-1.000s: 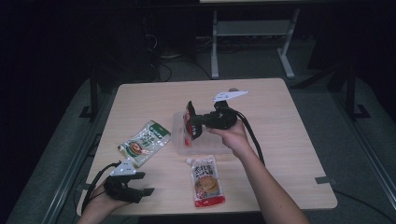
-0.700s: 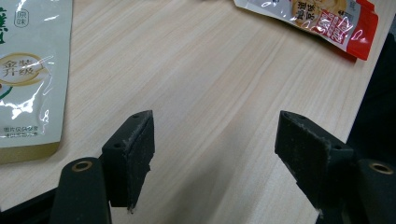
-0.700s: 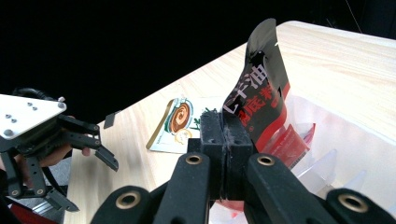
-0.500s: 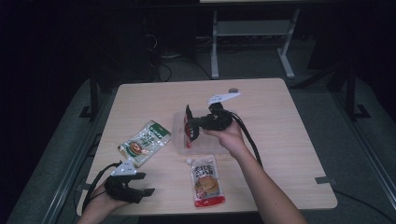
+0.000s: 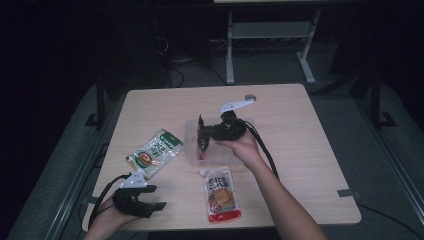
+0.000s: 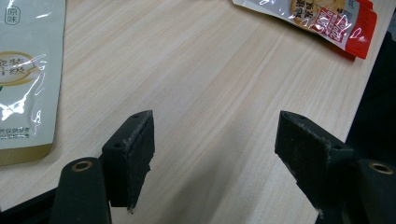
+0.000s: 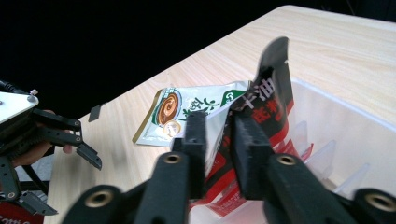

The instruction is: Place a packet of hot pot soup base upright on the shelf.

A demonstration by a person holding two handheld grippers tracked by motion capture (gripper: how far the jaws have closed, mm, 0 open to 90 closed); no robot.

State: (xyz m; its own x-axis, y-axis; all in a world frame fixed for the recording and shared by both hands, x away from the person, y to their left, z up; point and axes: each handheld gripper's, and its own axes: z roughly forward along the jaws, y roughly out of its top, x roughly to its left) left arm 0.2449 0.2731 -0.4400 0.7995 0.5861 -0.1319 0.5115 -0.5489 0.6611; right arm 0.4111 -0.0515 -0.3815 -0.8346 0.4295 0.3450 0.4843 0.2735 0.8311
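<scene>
Red-and-black foil snack pouch (image 7: 261, 116) stands upright between the two black fingers (image 7: 250, 149) of the right gripper (image 5: 202, 137), its lower end inside the clear plastic divided box (image 5: 192, 152) near the middle of the light wooden bench (image 5: 300, 150). The right gripper's fingers have just been opening: in the right gripper view a narrow gap shows on the left side of the pouch, while the other finger lies against it, so the grip looks released rather than clenched. The pouch's top corner leans above the box wall.

Well apart, at the near left edge of the bench, the left gripper (image 5: 152, 197) rests low in the person's hand with its fingers (image 6: 133, 149) spread wide and nothing between them but bare wood.

A green-and-white flat food sachet (image 5: 154, 152) lies flat just left of the box. A white-and-red flat sachet with a food picture (image 5: 221, 194) lies flat in front of the box, near the front edge.
</scene>
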